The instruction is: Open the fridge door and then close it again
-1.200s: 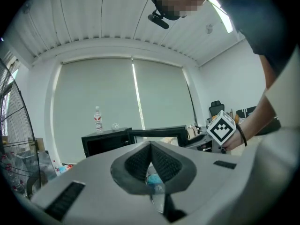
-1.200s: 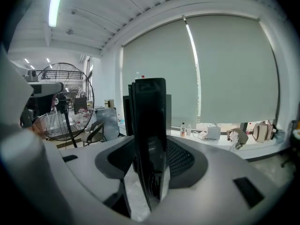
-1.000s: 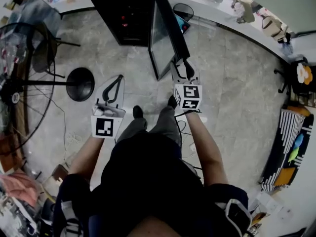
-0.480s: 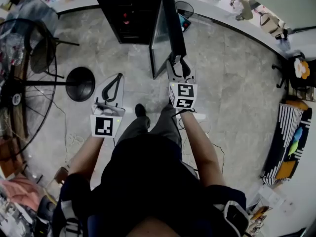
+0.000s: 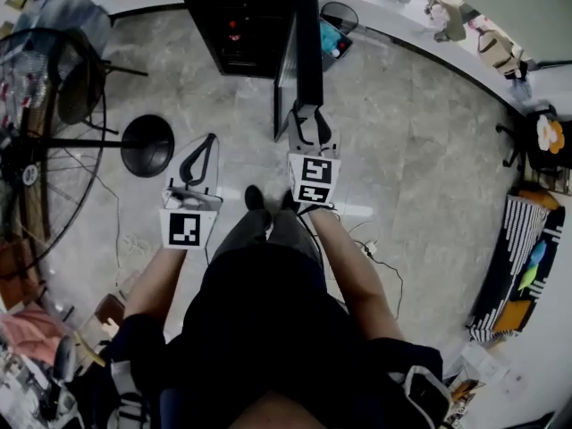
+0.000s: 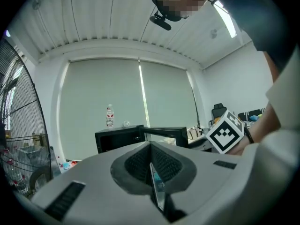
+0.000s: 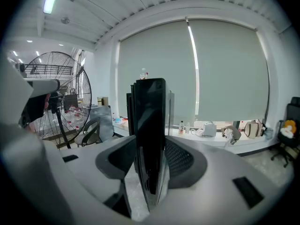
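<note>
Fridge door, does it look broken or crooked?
Nothing looks broken or spilled. The fridge door stands swung out from the black fridge, with the right gripper clamped on its free edge. The left gripper is shut and empty.

Bare floor [image 5: 420, 150] right of the ajar fridge door [image 5: 306, 61]; large standing fan [image 5: 36, 150] close at left.
</note>
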